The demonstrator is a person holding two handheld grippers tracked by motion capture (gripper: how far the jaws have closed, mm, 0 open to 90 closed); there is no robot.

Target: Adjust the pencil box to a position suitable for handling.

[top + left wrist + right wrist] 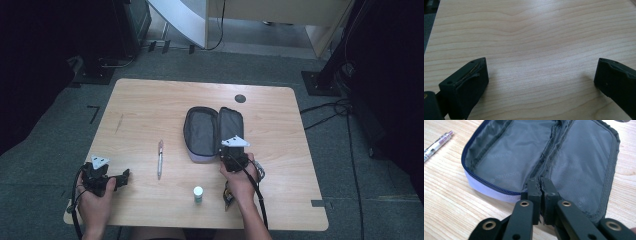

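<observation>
A soft grey fabric pencil case (524, 157) lies unzipped and spread flat at the middle of the pale wood-grain table (150, 100). The right gripper (541, 185) pinches its near zipper edge; the left gripper (541, 75) rests agape near a slim pen (160, 157).
</observation>
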